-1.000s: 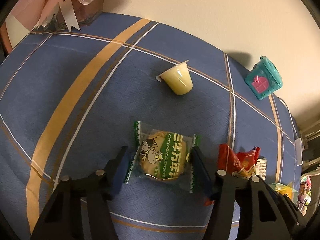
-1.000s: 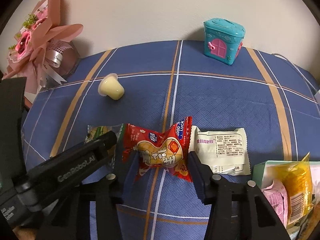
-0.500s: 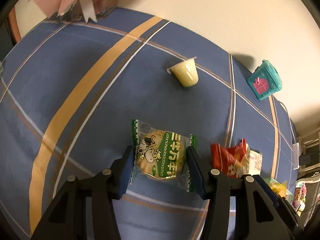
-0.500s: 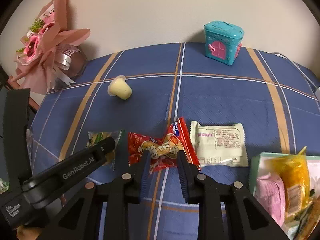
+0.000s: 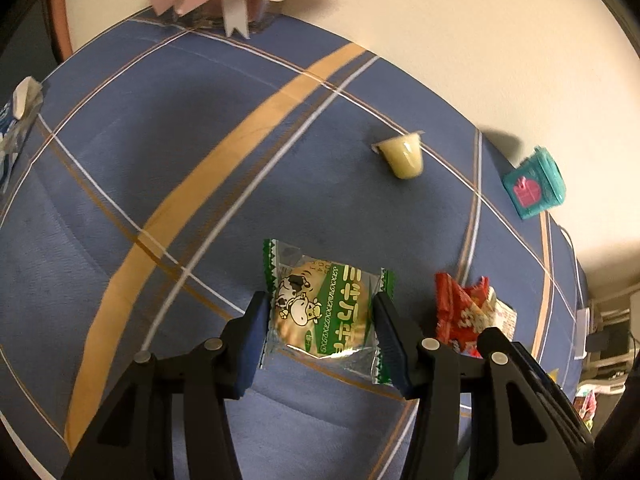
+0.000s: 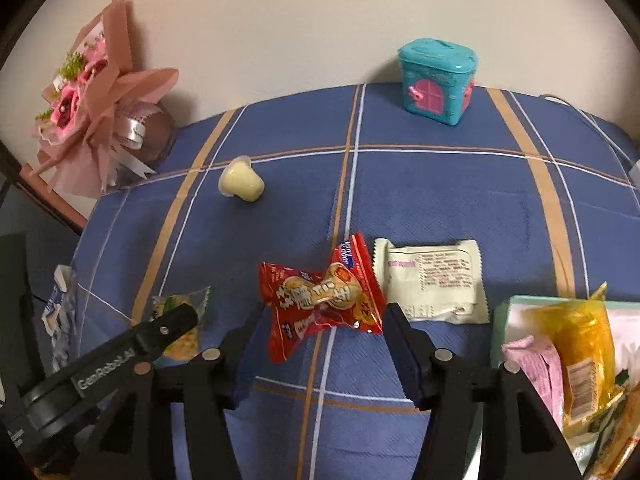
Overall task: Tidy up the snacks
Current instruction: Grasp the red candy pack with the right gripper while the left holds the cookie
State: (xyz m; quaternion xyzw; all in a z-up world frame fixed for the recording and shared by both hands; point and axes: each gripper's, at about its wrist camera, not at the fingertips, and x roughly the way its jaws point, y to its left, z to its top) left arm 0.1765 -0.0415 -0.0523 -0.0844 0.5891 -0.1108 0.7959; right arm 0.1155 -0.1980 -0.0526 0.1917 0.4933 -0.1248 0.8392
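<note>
My left gripper (image 5: 320, 320) is shut on a green cow-print cookie packet (image 5: 324, 312), its pads pressing both sides. My right gripper (image 6: 324, 324) is open around a red snack packet (image 6: 320, 300), which lies between the pads without being squeezed. A pale green packet (image 6: 432, 284) lies just right of the red one. A yellow jelly cup (image 6: 242, 182) lies on its side further back. A box (image 6: 508, 312) of packets sits at the right edge. The red packet (image 5: 460, 312) and jelly cup (image 5: 404, 156) also show in the left wrist view.
A blue plaid cloth (image 6: 440, 200) covers the table. A teal toy house (image 6: 438, 80) stands at the back by the wall. A pink bouquet (image 6: 92, 120) stands back left. A blue-white wrapper (image 6: 60, 308) lies at the left table edge.
My right gripper squeezed the red packet half a second ago and has now opened wide again. My left gripper closed from wide open onto the cookie packet.
</note>
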